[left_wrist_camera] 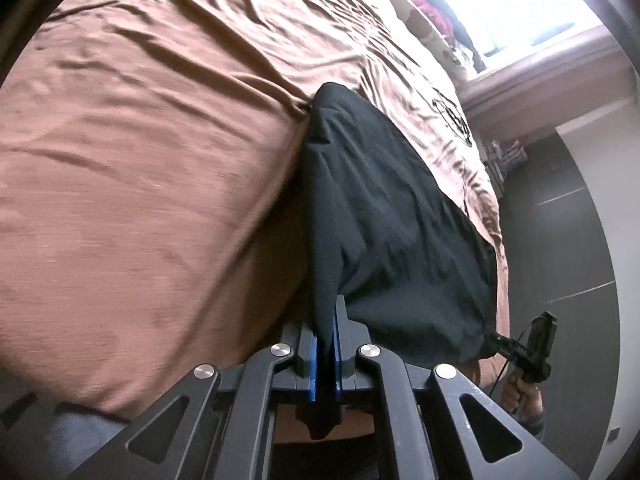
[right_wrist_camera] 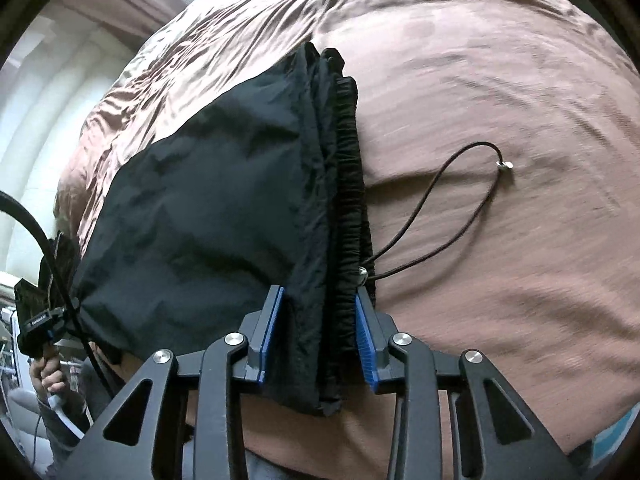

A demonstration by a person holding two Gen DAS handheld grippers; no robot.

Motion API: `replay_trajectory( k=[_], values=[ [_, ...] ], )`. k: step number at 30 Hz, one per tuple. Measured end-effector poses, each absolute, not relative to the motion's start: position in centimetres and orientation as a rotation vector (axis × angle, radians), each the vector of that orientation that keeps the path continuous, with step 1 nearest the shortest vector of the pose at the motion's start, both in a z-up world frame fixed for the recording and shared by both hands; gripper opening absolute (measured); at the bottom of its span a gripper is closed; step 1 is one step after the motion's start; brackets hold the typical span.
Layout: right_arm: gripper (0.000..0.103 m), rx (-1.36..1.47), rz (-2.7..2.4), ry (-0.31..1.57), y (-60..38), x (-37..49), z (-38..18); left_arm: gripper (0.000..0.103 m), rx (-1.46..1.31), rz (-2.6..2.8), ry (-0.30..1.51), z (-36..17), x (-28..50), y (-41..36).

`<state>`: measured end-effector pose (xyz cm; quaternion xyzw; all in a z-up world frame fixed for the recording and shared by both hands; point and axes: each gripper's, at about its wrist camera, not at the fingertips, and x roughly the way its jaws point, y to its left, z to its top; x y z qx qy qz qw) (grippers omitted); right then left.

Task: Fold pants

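Brown, wrinkled bedspread (left_wrist_camera: pixel 140 140) covers a big bed and fills most of both views. Bright light comes through a window (left_wrist_camera: pixel 512 4) past the far side of the bed, and a dark floor (left_wrist_camera: pixel 560 248) runs along one edge. Black pants (left_wrist_camera: pixel 392 208) hang over the bed, held up at two ends. The left gripper (left_wrist_camera: pixel 326 344) has its jaws pinched tight on a thin fold of the pants. The right gripper (right_wrist_camera: pixel 316 336) has its jaws partly closed around the thick, bunched waistband (right_wrist_camera: pixel 348 184). A black drawstring (right_wrist_camera: pixel 452 196) loops out from the waistband over the bedspread.
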<state>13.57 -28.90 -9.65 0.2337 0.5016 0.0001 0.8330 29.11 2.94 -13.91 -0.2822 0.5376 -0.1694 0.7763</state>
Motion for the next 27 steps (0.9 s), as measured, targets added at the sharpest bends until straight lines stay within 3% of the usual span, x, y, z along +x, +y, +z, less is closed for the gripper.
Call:
replay_trajectory(
  k=[16, 18, 27],
  values=[
    [0.032, 0.414, 0.094, 1.102, -22.0, 16.4, -10.6, 0.006, -0.685, -0.28, 1.126, -14.6, 25.5, 12.1],
    [0.023, 0.416, 0.116, 1.102, -21.6, 16.3, -10.8, 0.006, -0.692, -0.276, 1.127, -14.8, 25.5, 12.3],
    [0.023, 0.413, 0.076, 1.088, -22.5, 16.0, -11.3, 0.006, -0.703, -0.277, 1.162, -16.5, 25.6, 12.1]
  ],
)
